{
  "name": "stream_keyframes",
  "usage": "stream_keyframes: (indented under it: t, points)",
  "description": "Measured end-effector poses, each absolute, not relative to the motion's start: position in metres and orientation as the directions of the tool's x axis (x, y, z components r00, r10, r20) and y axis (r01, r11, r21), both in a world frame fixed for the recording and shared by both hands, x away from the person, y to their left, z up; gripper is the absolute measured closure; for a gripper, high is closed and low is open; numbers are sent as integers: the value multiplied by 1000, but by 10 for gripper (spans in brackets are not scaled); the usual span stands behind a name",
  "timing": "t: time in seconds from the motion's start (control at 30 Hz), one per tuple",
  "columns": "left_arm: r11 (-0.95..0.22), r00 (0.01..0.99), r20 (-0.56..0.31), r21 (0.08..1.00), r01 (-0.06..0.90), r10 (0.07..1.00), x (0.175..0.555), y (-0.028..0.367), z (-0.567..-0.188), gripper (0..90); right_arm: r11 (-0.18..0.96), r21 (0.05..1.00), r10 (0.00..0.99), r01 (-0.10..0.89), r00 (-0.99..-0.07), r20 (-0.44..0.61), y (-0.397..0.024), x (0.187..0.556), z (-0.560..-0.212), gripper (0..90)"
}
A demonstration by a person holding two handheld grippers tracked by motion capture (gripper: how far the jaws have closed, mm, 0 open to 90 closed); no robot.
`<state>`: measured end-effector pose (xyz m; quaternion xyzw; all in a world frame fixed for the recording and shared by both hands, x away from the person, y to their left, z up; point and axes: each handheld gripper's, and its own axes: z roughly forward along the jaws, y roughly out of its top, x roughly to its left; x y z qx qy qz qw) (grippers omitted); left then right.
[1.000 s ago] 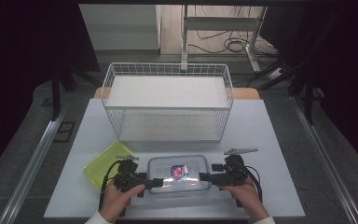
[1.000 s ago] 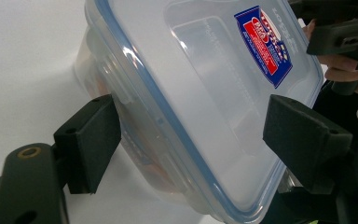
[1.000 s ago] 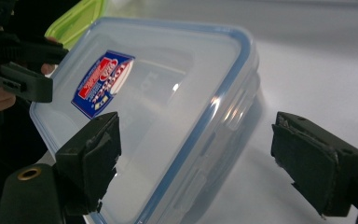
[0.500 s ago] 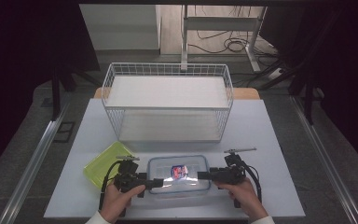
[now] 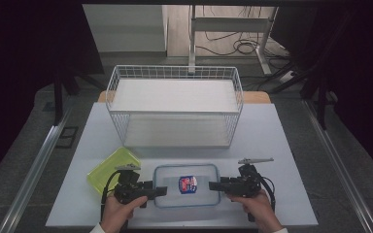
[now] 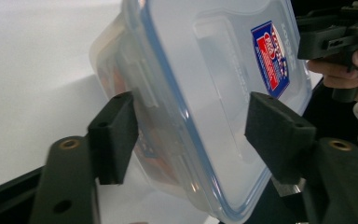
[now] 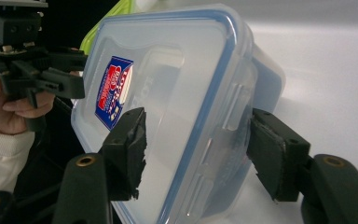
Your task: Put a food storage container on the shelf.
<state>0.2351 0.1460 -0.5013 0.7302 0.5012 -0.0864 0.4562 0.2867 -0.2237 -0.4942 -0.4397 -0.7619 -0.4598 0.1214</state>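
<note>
Between each gripper's fingers sits one short end of the box (image 5: 187,185): the left gripper (image 5: 156,191) and right gripper (image 5: 214,185) have just been closing, their pads straddling lid and base without clearly pressing. Box lies near the tabletop (image 5: 281,141) front edge. A green lid (image 5: 108,167) lies just left; the wire basket (image 5: 175,104) stands behind, bare tabletop between.
</note>
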Motion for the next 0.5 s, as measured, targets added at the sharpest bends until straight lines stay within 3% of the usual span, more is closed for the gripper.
stream_keyframes:
  t: [0.5]
  points:
    - [-92,538,-593,617,782,599,226,158,-500,503,179,647,522,741,-629,576,-234,270,-492,489]
